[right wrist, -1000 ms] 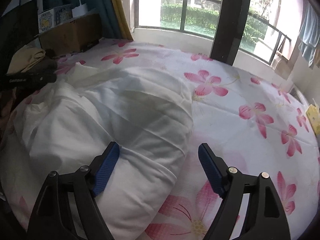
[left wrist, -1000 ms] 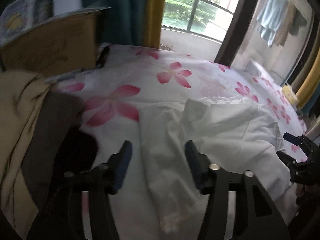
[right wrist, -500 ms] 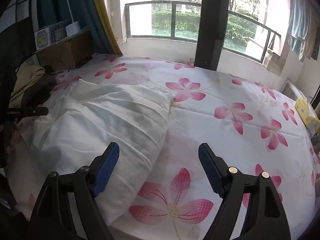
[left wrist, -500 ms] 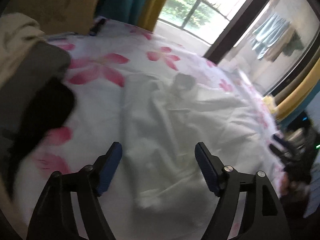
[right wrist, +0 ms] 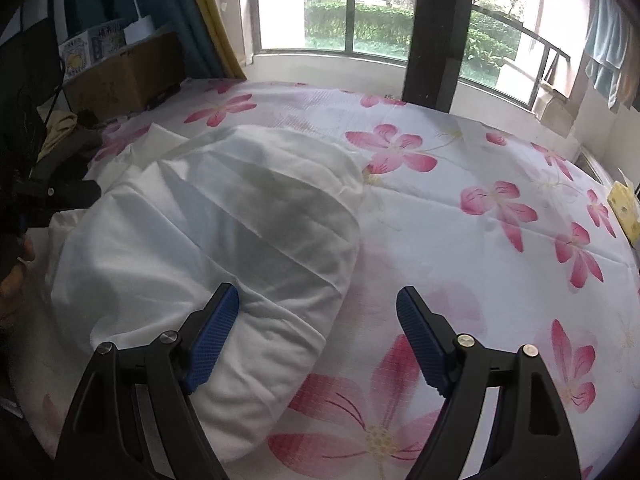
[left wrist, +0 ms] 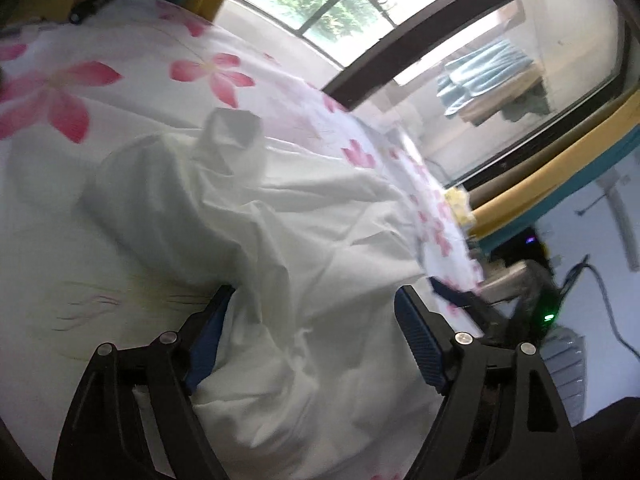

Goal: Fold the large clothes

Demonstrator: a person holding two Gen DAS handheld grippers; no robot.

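Observation:
A large white garment (left wrist: 280,220) lies crumpled on the flowered bed sheet (left wrist: 60,92), its collar (left wrist: 232,128) at the far end. My left gripper (left wrist: 314,296) hangs just over its near part. The jaws are opening, with cloth lying between and under them but not pinched. In the right wrist view the same garment (right wrist: 220,220) is a rumpled heap on the sheet (right wrist: 480,220). My right gripper (right wrist: 318,294) stands open over its right edge. The left finger (right wrist: 212,336) is above the cloth and the right one above bare sheet.
A cardboard box (right wrist: 120,76) and a pile of tan and dark clothes (right wrist: 68,140) sit at the bed's far left. A window with a dark post (right wrist: 436,32) runs behind the bed. A yellow packet (right wrist: 624,212) lies at the right edge. Part of a hand (right wrist: 12,280) shows at left.
The left gripper's jaws have spread wider, and it has swung right and dipped over the garment. The clothes pile and box left its view. The right gripper stays open over the garment's edge.

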